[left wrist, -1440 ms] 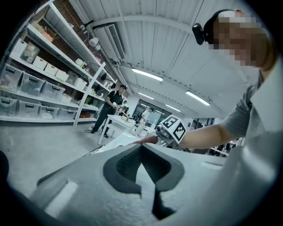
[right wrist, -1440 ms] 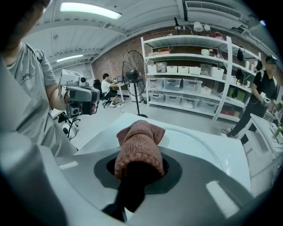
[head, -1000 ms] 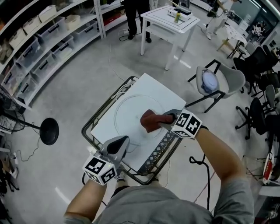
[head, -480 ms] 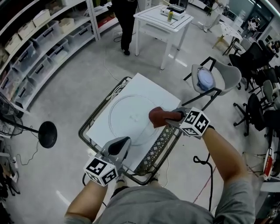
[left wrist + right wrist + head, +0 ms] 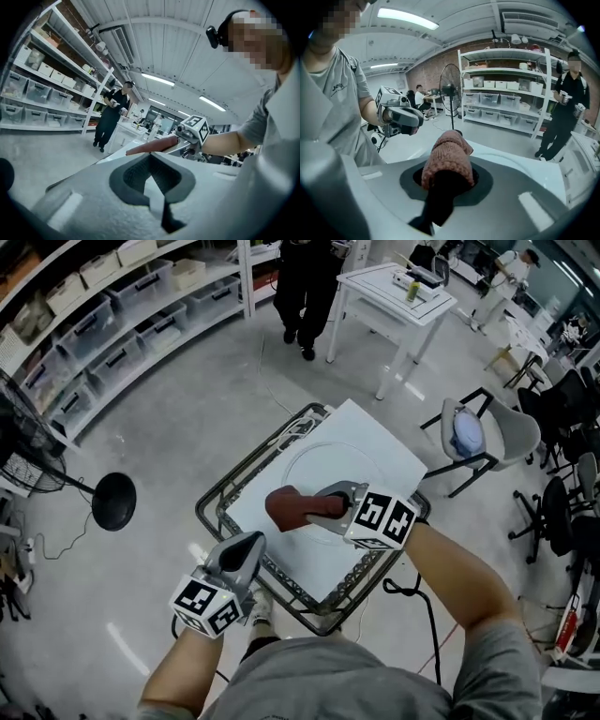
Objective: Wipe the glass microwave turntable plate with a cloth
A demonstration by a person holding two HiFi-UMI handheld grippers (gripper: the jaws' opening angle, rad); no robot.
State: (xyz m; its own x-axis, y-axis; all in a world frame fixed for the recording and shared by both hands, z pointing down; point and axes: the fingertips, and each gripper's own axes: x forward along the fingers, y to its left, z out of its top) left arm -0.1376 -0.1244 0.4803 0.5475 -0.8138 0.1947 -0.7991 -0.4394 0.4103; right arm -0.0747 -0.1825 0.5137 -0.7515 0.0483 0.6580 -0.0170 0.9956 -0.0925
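Rust-red cloth (image 5: pixel 286 507), clenched in the right tool (image 5: pixel 323 506), rests on the glass plate (image 5: pixel 349 465); left tool (image 5: pixel 247 546) closed, empty, apart.

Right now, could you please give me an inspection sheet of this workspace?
Surface: white board on a wire cart.
Job's things: glass turntable plate flat on the board; reddish cloth at its left edge.
Clutter: nothing seen.
Grippers: right gripper fingers shut on the cloth; left gripper shut, empty, off the plate.
Cables: black cable on the floor beside the cart.
Surroundings: shelving, fan stand, chair, white table, person standing.
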